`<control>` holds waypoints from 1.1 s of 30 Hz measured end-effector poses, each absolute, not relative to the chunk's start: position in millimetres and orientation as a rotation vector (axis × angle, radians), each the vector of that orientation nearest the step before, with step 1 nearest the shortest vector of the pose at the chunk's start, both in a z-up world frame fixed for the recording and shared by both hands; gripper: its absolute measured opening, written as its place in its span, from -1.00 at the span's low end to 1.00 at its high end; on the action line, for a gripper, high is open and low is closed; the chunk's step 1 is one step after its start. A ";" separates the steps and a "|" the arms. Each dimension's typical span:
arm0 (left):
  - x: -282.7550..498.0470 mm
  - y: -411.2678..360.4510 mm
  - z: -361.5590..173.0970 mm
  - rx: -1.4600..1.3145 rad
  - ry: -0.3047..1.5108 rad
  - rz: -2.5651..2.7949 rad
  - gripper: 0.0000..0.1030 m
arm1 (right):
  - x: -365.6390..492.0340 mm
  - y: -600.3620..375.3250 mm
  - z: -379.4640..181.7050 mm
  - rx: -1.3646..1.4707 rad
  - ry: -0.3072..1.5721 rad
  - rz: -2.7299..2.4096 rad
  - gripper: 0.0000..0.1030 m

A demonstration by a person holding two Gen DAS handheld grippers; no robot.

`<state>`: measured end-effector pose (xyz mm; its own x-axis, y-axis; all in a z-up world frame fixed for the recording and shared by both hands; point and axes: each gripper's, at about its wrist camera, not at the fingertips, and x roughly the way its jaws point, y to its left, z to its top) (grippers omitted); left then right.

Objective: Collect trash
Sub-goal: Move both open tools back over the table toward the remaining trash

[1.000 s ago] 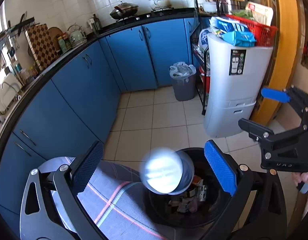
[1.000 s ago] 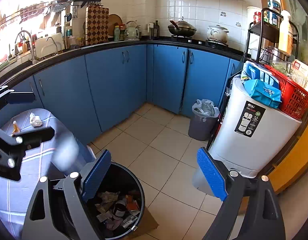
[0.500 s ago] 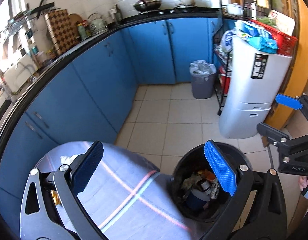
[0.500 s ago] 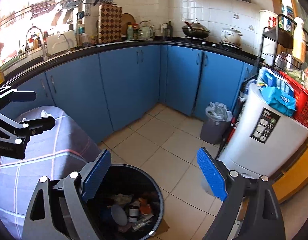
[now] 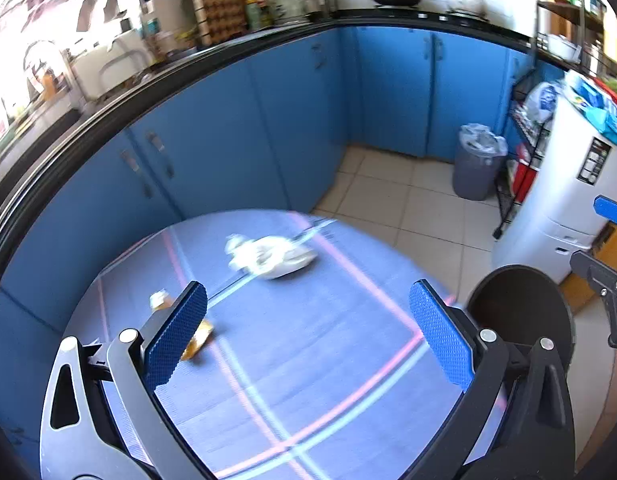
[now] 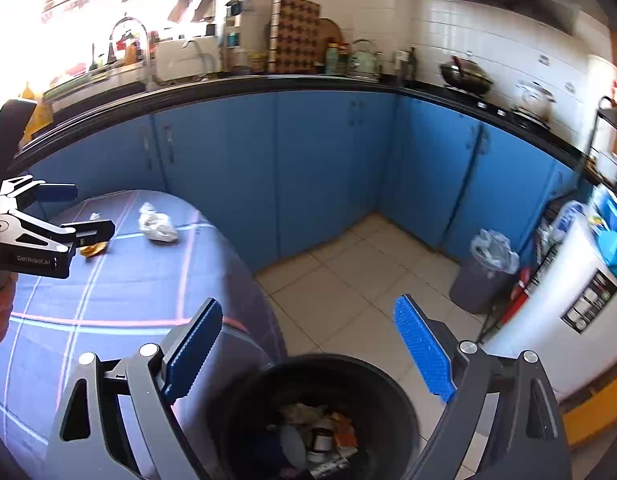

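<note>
A crumpled white paper wad (image 5: pixel 272 258) lies on the round table with the purple checked cloth (image 5: pixel 308 380). It also shows in the right wrist view (image 6: pixel 157 227). An orange wrapper (image 5: pixel 196 338) lies beside the left finger of my left gripper (image 5: pixel 308 340), which is open and empty above the table. It shows at the left edge of the right wrist view (image 6: pixel 64 216). My right gripper (image 6: pixel 308 348) is open and empty above the black trash bin (image 6: pixel 320 420), which holds several pieces of trash. The bin's rim (image 5: pixel 520 312) stands right of the table.
Blue cabinets (image 6: pixel 308 168) under a black counter run behind the table. A grey bin with a bag (image 6: pixel 488 272) stands on the tiled floor by a white appliance (image 6: pixel 580 312). A small white scrap (image 6: pixel 94 216) lies on the table.
A cup dropped from my left gripper into the black bin. My left gripper then swung left, from over the bin to over the table. My right gripper stayed above the bin, turning slightly left.
</note>
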<state>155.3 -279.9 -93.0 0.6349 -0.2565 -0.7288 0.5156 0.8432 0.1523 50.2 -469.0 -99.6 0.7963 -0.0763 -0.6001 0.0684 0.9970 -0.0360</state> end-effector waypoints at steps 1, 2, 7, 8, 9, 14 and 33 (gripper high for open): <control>157.4 -272.9 -95.0 0.364 0.766 -0.445 0.94 | 53.6 -463.8 -99.7 -0.017 0.645 -0.068 0.66; 159.2 -265.9 -97.5 0.363 0.767 -0.433 0.94 | 60.4 -455.4 -100.0 -0.023 0.647 -0.050 0.66; 171.0 -233.4 -108.4 0.346 0.787 -0.391 0.94 | 83.7 -424.8 -100.8 -0.053 0.655 0.005 0.66; 173.5 -229.1 -109.6 0.341 0.791 -0.386 0.94 | 87.1 -420.4 -100.6 -0.058 0.656 0.012 0.66; 176.2 -223.0 -111.5 0.334 0.795 -0.380 0.94 | 91.8 -414.5 -100.8 -0.066 0.658 0.023 0.66; 190.5 -206.4 -118.2 0.311 0.814 -0.365 0.94 | 111.1 -390.9 -105.4 -0.090 0.670 0.061 0.66; 243.1 -164.6 -172.6 0.252 0.924 -0.312 0.94 | 203.8 -329.7 -137.8 -0.143 0.752 0.157 0.66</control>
